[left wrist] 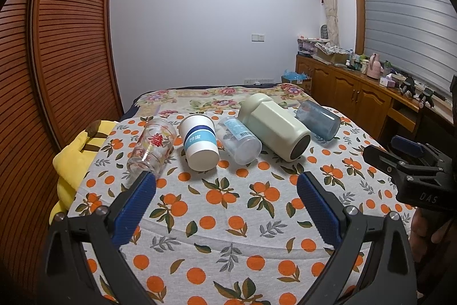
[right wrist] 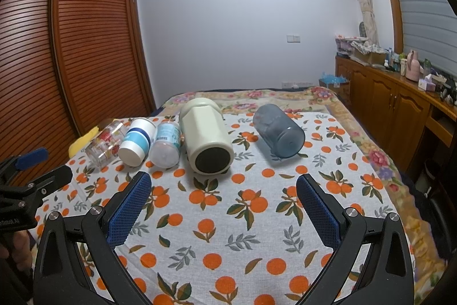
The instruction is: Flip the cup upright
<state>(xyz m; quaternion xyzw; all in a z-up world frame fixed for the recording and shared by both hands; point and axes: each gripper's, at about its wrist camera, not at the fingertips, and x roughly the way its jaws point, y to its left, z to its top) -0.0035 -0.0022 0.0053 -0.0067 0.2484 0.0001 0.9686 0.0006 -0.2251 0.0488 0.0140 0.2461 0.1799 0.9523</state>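
Observation:
Several cups lie on their sides in a row on the orange-print cloth (left wrist: pixel 228 219): a printed glass (left wrist: pixel 151 146), a white paper cup with a blue band (left wrist: pixel 198 143), a clear plastic cup (left wrist: pixel 238 140), a cream faceted cup (left wrist: pixel 275 126) and a blue-grey tumbler (left wrist: pixel 318 119). In the right wrist view the cream cup (right wrist: pixel 205 137) and the tumbler (right wrist: pixel 278 130) lie ahead. My left gripper (left wrist: pixel 225 187) is open and empty, short of the row. My right gripper (right wrist: pixel 224 187) is open and empty, short of the cream cup.
A yellow plush toy (left wrist: pixel 74 159) lies at the cloth's left edge. A slatted wooden wardrobe (left wrist: pixel 57 47) stands on the left. A wooden cabinet (right wrist: pixel 394 102) with clutter runs along the right. A floral blanket (right wrist: pixel 257 96) covers the bed beyond the cloth.

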